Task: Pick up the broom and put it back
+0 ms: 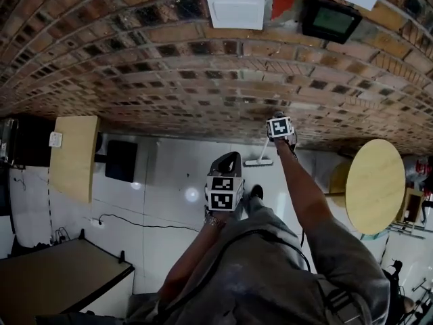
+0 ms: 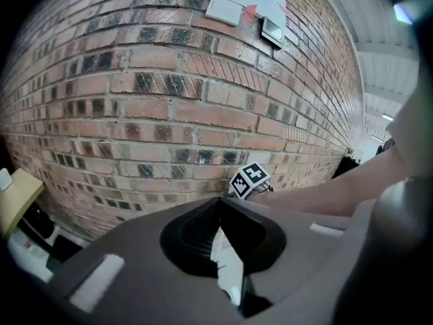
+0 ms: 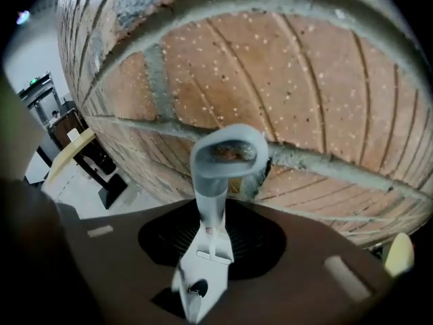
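Right gripper view: the right gripper [image 3: 215, 212] is seen closed on the broom [image 3: 225, 156], and the pale grey handle is clamped between the two jaws. The handle is ended by a rounded loop with an opening. This loop is held just beside the brick wall [image 3: 325, 93], toward 12 o'clock.

In the head view the thin handle is seen running down from the gripper to the white broom head [image 1: 259, 161]. The head is set on the floor [image 1: 169, 181], near the foot of the wall, so the broom stands close to upright. The left gripper [image 2: 220, 205] is held lower, at about 7 o'clock from the right one. Its jaws are pressed together at the tips and nothing is held between them.

The floor is made of glossy white tiles, and a black cable [image 1: 135, 221] is laid over it at 8 o'clock. The wall is built of red-brown and dark bricks. At 12 o'clock a white box [image 1: 235, 7] and a black device [image 1: 330, 20] are mounted on it. A round yellow table [image 1: 374, 185] is found at 3 o'clock, a pale wooden board [image 1: 74, 156] at 9 o'clock and a dark table [image 1: 61, 276] at 7 o'clock.
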Available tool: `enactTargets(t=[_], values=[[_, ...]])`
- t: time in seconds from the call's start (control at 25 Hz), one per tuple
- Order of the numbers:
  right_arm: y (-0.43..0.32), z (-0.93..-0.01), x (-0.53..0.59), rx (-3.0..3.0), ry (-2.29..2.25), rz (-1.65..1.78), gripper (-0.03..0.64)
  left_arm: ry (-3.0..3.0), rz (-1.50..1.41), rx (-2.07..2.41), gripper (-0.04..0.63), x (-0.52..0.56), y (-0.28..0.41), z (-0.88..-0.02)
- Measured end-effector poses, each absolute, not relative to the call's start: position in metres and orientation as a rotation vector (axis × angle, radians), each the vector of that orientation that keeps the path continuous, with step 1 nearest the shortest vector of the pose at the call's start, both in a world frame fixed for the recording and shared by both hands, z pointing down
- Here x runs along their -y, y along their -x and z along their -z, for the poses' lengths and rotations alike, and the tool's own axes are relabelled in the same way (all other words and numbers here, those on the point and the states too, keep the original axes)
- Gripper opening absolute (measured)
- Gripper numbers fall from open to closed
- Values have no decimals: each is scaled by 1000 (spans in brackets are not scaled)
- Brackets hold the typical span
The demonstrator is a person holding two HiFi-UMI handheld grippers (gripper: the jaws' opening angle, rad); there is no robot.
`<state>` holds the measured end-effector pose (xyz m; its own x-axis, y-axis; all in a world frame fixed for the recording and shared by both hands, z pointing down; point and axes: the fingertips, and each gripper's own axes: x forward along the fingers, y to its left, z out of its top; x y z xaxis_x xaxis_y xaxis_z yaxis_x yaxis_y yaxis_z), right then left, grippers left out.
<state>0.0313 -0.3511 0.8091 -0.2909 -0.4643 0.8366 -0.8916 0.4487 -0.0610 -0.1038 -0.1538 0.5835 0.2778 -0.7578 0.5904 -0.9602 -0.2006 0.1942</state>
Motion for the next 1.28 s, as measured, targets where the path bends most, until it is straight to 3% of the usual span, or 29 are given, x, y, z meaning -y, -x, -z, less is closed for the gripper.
enactTargets(t=[0.32,0.88,1.28], values=[[-44,-779,299,1998,-1114,-671,98,-2073,-500,1542,5,169,104,-573],[-63,-569,241,2219,-1257,-544,100,-2182,-497,1509,2,226,62,-556],[-62,-561,236,2239,-1248,-573,101,-2210,-535,1446,0,227,33,-549]])
